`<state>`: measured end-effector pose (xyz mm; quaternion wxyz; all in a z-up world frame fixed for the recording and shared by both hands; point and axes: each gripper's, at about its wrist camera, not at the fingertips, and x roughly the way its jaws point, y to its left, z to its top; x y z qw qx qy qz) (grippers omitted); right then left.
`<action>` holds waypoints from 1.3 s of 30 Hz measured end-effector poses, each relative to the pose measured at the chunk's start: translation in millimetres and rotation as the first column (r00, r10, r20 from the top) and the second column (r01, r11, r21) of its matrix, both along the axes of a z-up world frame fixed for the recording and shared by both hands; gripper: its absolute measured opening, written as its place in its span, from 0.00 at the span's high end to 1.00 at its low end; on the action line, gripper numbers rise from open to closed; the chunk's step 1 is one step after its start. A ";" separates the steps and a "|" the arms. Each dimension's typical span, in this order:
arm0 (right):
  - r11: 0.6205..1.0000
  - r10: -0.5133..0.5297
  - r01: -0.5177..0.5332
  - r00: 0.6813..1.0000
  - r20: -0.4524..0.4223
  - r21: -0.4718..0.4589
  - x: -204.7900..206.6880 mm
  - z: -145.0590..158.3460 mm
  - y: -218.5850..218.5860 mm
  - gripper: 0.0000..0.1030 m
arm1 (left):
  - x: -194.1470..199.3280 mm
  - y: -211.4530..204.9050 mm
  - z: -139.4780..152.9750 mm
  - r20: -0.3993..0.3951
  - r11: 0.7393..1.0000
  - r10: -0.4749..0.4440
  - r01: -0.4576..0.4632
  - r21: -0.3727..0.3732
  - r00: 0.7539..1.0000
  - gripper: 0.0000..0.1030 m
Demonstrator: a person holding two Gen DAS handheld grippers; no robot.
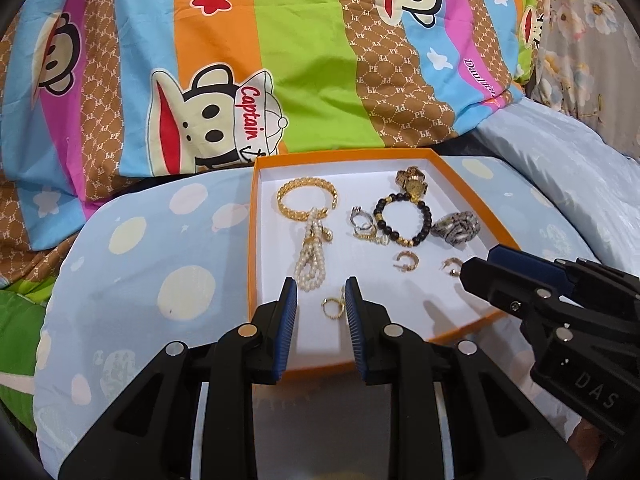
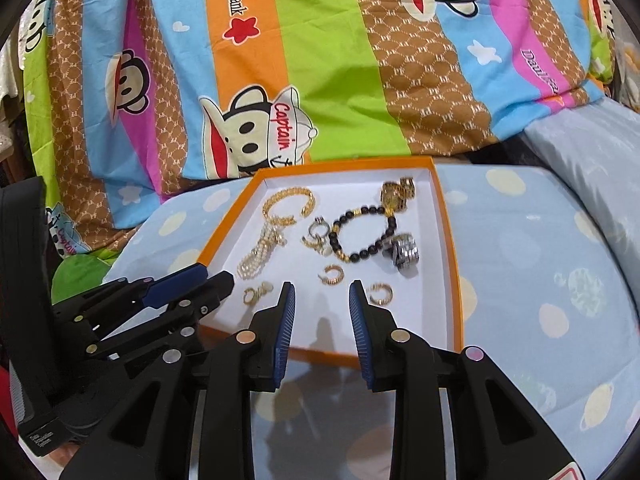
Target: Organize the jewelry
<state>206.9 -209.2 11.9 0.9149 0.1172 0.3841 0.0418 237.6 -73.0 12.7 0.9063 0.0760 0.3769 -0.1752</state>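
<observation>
An orange box lid with a white floor (image 1: 440,312) (image 2: 448,208) holds the jewelry: a gold bangle (image 1: 306,199) (image 2: 288,202), a pearl strand (image 1: 310,258) (image 2: 256,256), a black bead bracelet (image 1: 402,218) (image 2: 360,236), a silver watch (image 1: 456,228) (image 2: 402,254), rings (image 1: 362,222) and gold hoop earrings (image 1: 406,261) (image 2: 334,274). My left gripper (image 1: 321,294) is open over the box's near edge, with a small gold earring (image 1: 334,306) between its fingertips, untouched. My right gripper (image 2: 322,296) is open and empty, low over the box floor, next to a gold hoop (image 2: 380,294).
The box rests on a light blue dotted pillow (image 1: 160,280) (image 2: 540,280). A striped cartoon-monkey blanket (image 1: 280,60) (image 2: 320,60) lies behind it. The right gripper (image 1: 476,270) shows at the right of the left wrist view; the left gripper (image 2: 216,276) shows at the left of the right wrist view.
</observation>
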 end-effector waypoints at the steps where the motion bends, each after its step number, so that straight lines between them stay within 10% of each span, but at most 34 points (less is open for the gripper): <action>1: 1.000 -0.001 0.001 1.000 -0.011 -0.001 -1.4 -3.3 0.5 0.73 | -3.9 0.7 -2.6 -0.003 1.000 0.003 -0.002 0.008 1.000 0.77; 39: 0.992 -0.055 0.063 0.996 0.070 -0.110 -108.7 4.1 19.8 0.58 | -103.1 33.3 6.1 0.052 0.998 0.065 -0.064 -0.005 0.997 0.75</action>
